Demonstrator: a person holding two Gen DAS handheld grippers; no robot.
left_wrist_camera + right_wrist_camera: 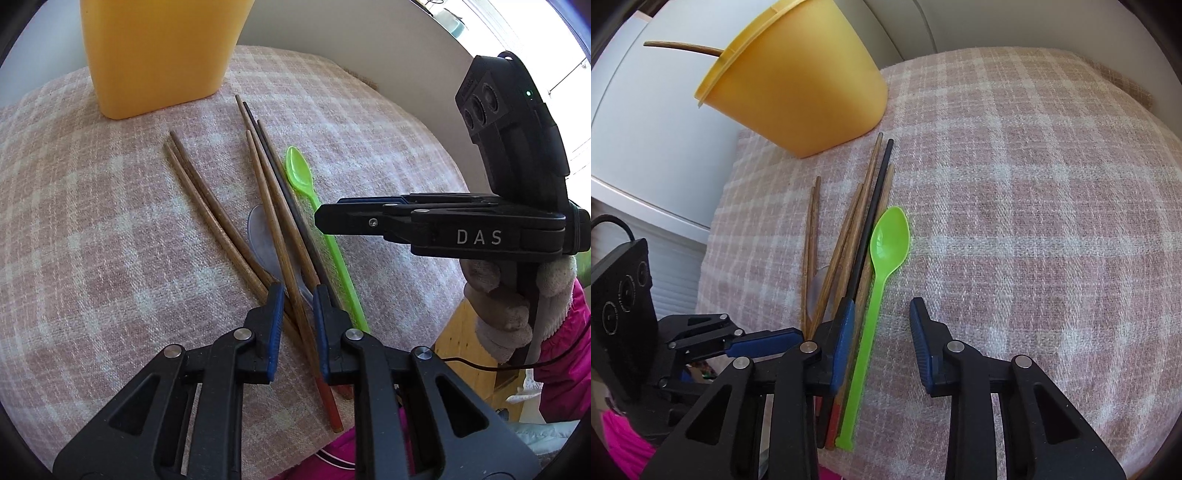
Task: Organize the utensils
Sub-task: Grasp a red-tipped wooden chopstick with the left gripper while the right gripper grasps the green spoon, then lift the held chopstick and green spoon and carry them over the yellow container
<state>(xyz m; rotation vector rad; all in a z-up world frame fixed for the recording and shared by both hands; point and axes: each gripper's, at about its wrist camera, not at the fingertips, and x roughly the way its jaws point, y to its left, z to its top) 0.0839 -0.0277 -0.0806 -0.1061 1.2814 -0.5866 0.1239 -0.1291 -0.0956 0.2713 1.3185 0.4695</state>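
Several brown chopsticks (207, 206) (810, 240), one black chopstick (288, 199) (871, 214), a green plastic spoon (299, 170) (888, 236) and a clear spoon (258, 236) half hidden under the sticks lie on the pink checked cloth (92, 221) (1034, 221). A yellow container (159, 55) (798, 92) stands behind them with one chopstick (683, 47) sticking out. My left gripper (298, 295) (790, 338) straddles a red-ended brown chopstick (295, 288), pads not pressing. My right gripper (882, 306) (321, 218) stands open around the green spoon's handle (873, 314).
A gloved hand (506, 306) in a pink sleeve holds the right gripper. The cloth's near edge runs just under the utensil ends. White furniture (646, 129) stands left of the container. Bare cloth stretches to the right of the spoon.
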